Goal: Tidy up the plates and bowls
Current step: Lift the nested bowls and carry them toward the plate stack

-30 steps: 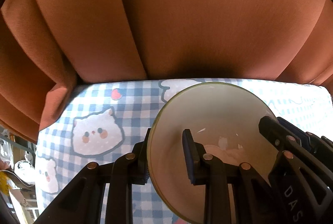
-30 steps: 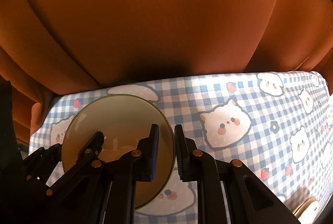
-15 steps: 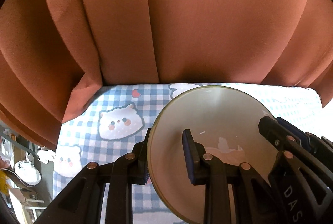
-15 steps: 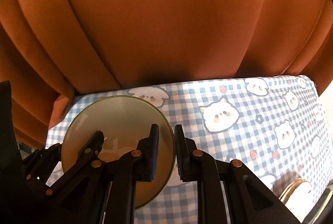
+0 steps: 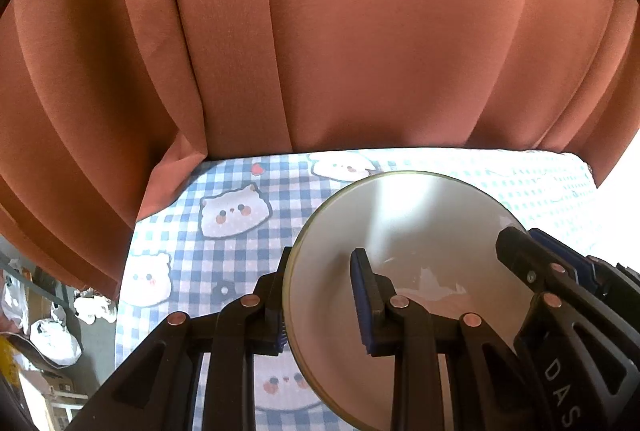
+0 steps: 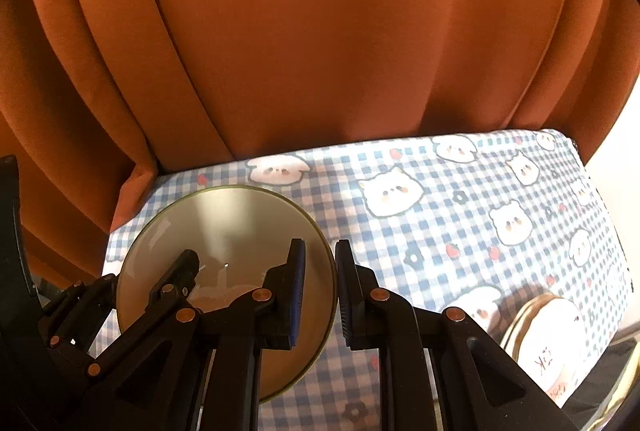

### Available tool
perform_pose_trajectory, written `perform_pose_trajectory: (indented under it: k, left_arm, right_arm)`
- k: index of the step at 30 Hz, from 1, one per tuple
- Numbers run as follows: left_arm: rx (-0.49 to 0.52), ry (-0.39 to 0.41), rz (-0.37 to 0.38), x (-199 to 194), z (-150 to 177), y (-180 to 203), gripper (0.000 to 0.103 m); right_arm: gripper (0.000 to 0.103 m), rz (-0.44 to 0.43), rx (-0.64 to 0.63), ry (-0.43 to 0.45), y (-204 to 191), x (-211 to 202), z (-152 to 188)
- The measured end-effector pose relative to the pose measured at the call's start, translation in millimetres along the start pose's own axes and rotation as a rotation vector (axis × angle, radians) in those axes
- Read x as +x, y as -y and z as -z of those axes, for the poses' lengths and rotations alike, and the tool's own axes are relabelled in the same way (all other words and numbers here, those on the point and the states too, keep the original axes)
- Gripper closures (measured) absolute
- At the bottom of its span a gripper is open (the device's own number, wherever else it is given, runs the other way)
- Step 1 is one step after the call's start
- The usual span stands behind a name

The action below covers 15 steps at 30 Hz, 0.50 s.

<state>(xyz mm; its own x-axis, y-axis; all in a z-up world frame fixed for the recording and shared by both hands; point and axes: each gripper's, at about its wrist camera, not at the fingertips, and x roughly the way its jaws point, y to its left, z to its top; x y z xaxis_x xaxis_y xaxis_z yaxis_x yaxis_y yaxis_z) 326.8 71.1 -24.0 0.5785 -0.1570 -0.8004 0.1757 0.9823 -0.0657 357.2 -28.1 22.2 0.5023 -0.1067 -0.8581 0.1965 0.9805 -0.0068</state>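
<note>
A cream bowl (image 5: 420, 227) with a thin green rim hangs tilted above the checked tablecloth, carried by both grippers. My left gripper (image 5: 322, 295) is shut on its left rim, one finger inside the bowl and one outside. In the right wrist view the same bowl (image 6: 224, 227) sits at the lower left, and my right gripper (image 6: 321, 291) is shut on its right rim. Each gripper shows in the other's view, across the bowl. A stack of plates (image 6: 548, 331) with a white top plate lies at the table's lower right.
The table wears a blue-and-white checked cloth (image 6: 440, 231) with cat faces. An orange-brown curtain (image 5: 360, 51) hangs right behind the table's far edge. Bags and clutter lie on the floor (image 5: 52, 335) beyond the left table edge.
Both grippers have risen and drawn back with the bowl held between them. The table looks smaller and lower, more curtain shows, and the plate stack has come into the right wrist view.
</note>
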Motion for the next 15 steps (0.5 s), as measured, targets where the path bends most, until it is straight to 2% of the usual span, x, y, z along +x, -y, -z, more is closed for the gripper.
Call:
perform_pose_trajectory:
  k: [15]
  left_arm:
    - [-0.027,0.011,-0.071,-40,52,47,0.078]
  right_arm:
    - [0.084,-0.059,-0.061,0.014,48,-44,50]
